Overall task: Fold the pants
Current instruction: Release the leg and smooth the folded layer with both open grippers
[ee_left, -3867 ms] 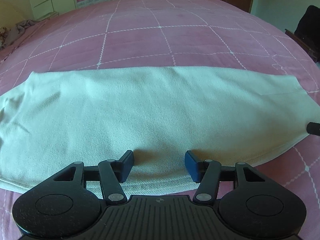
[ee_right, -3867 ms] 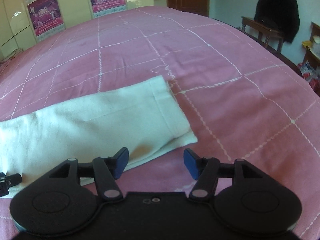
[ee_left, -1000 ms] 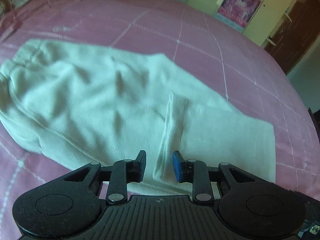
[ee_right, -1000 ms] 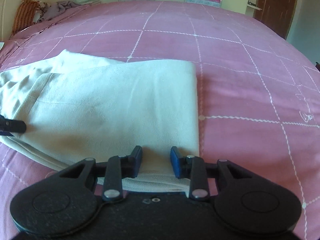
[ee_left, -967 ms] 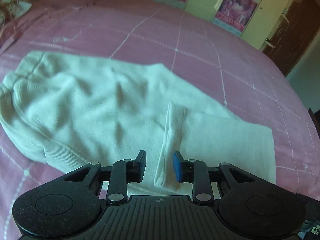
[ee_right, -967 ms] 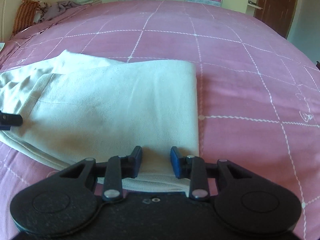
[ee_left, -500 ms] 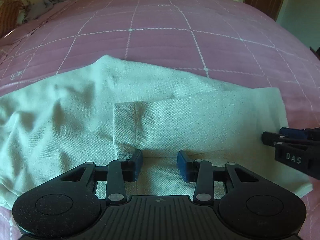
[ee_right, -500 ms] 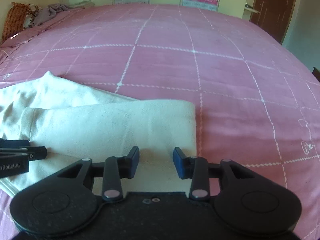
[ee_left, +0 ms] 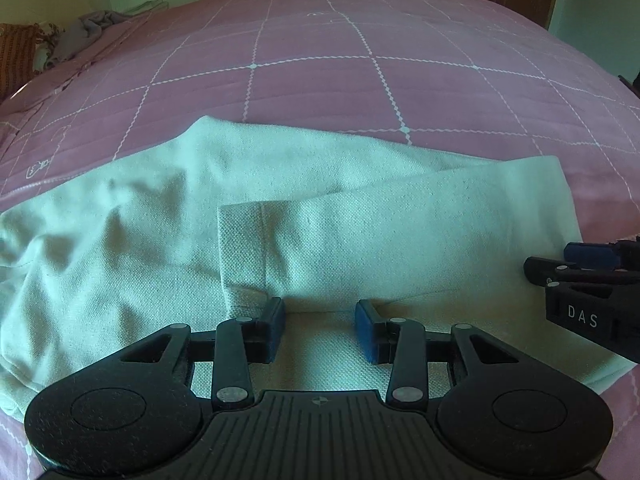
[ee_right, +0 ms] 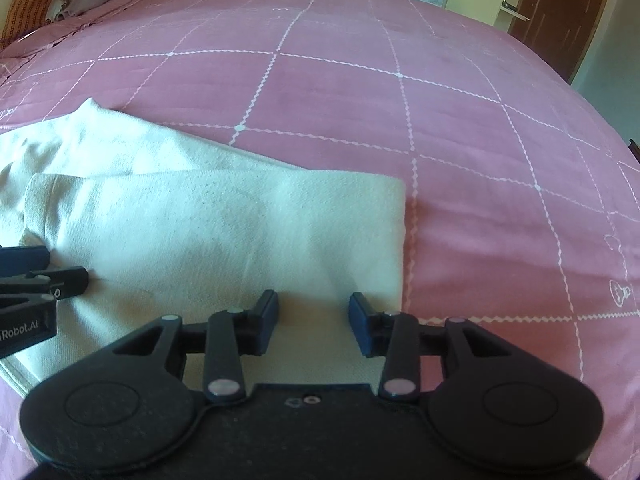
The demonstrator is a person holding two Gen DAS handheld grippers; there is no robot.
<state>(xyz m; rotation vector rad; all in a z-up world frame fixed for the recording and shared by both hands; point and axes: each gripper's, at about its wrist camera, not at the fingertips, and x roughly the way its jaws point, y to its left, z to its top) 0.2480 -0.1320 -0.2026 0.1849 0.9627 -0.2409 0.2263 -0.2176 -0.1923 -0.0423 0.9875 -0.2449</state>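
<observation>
Pants of pale cream knit cotton (ee_left: 360, 240) lay on the pink quilted bed (ee_left: 360, 60), leg end folded over. Left gripper (ee_left: 320, 330) and right gripper (ee_right: 312, 324) had just been opening — fingers spread, nothing pinched. First fold looked released; next, regrip the near edge.

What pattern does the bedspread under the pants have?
The bedspread is pink, crossed by white zigzag lines forming a large grid; clearest in the right wrist view.

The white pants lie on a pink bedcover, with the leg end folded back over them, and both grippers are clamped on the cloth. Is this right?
Not entirely. The pants do lie folded on the pink bedcover, but both wrist views show the left gripper and right gripper with open jaws, gripping nothing.
</observation>
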